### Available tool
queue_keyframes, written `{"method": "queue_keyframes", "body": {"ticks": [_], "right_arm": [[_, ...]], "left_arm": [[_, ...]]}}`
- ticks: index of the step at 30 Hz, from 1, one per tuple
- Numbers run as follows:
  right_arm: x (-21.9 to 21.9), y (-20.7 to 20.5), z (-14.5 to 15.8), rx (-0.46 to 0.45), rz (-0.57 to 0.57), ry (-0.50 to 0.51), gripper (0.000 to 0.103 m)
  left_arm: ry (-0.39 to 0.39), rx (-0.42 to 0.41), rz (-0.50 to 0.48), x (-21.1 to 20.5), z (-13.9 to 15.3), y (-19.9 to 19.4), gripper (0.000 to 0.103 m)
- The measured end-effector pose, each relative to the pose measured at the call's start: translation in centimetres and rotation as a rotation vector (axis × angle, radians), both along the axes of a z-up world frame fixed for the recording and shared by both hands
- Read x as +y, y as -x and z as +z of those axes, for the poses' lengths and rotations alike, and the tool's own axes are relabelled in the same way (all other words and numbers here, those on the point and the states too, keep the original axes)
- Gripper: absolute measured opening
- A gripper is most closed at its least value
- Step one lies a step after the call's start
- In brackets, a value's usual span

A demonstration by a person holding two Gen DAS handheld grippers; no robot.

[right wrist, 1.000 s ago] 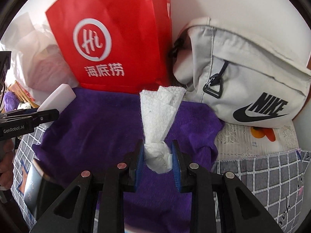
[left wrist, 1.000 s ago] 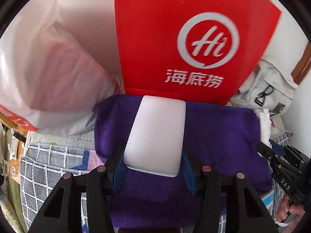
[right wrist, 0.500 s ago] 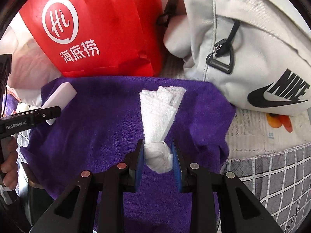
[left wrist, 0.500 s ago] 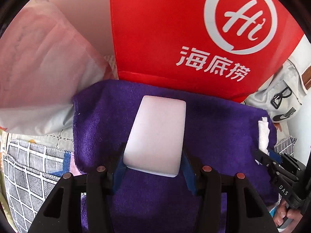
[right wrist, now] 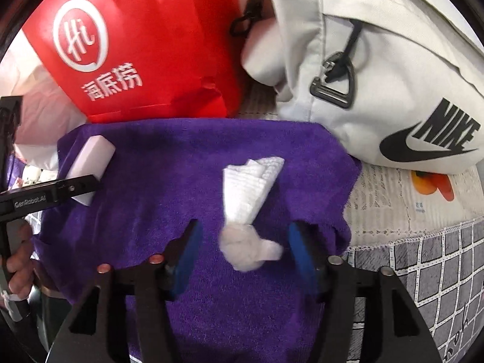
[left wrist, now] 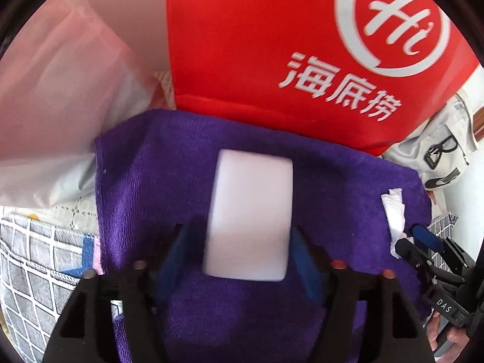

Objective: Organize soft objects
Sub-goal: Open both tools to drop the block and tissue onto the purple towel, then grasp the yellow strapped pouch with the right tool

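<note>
1. As both loads now lie on the spread purple terry towel (right wrist: 187, 163), the step in hand looks like the release, and the sound way to finish it is to lift each tool straight away along its own line so no pad drags the soft piece sideways.
2. The left gripper (left wrist: 239, 260) has just been opening: its blue pads stand a little clear of the white rectangular foam sponge block (left wrist: 251, 214), which sits between them, flat on the towel's left half.
3. The right gripper (right wrist: 242, 254) has also just been opening; its pads are well apart from the twisted white paper tissue (right wrist: 248, 199), which rests loose between them on the towel's right half, its knotted end nearest the camera.
4. Since the tissue is light and crumpled, it may cling to a pad, so a slow withdrawal seems wise; the sponge, being stiffer, should stay put.
5. Both tools point steeply downward at the towel, side by side; the person's hand (right wrist: 18, 260) grips the left tool's handle at the frame edge.
6. Behind the towel stand a red paper bag with white lettering (right wrist: 145, 48) and a pale grey fabric sling bag (right wrist: 378, 75), both close enough to brush on a careless lift.
</note>
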State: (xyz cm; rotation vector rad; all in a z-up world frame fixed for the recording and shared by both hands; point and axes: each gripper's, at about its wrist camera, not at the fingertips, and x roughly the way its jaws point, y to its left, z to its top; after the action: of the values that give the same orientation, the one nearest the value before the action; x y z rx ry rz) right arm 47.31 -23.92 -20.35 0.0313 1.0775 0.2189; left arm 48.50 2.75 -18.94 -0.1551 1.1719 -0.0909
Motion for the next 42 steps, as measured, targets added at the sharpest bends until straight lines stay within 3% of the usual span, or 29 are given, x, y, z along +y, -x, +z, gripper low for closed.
{"method": "queue_keyframes", "body": {"ticks": [6,10,16,21,23,26,30,32,39,42], "right_arm": [[0.6,1.9,2.9,-0.079,0.02,0.028,0.068],[0.8,5.7,5.6,-0.172,0.015,0.038,0.068],[0.9,10.7,7.6,-0.193,0.021,-0.024,0.068],[2.0,17.4,8.3,-0.186,0.062,-0.084,0.072],[2.4,19.8,8.0,-0.184,0.095,-0.099,0.081],[3.4,23.3,7.7,-0.184,0.118,-0.105,0.081],[4.5,27.3,7.1,-0.172,0.161,-0.146,0.085],[5.3,29.4,6.5,-0.17,0.183,-0.131,0.097],[8.0,33.0,3.7,-0.156,0.247,-0.038,0.097],[9.0,33.4,3.0,-0.184,0.246,0.014,0.097]], "left_arm": [[-0.053,-0.046,0.021,-0.2,1.8,1.3,0.075],[-0.048,-0.055,0.042,0.3,3.1,3.9,0.075],[-0.054,-0.118,0.051,0.9,6.5,9.4,0.075],[-0.034,-0.153,0.046,1.1,8.7,15.5,0.075],[-0.041,-0.169,0.045,1.3,9.5,17.3,0.075],[-0.058,-0.164,0.053,2.0,9.8,20.1,0.075],[-0.015,-0.157,0.066,2.8,9.5,23.5,0.075],[-0.011,-0.161,0.066,2.9,9.2,24.8,0.075],[0.018,-0.149,0.068,3.6,7.3,28.2,0.075],[-0.028,-0.154,0.085,3.9,6.5,29.7,0.075]]}}
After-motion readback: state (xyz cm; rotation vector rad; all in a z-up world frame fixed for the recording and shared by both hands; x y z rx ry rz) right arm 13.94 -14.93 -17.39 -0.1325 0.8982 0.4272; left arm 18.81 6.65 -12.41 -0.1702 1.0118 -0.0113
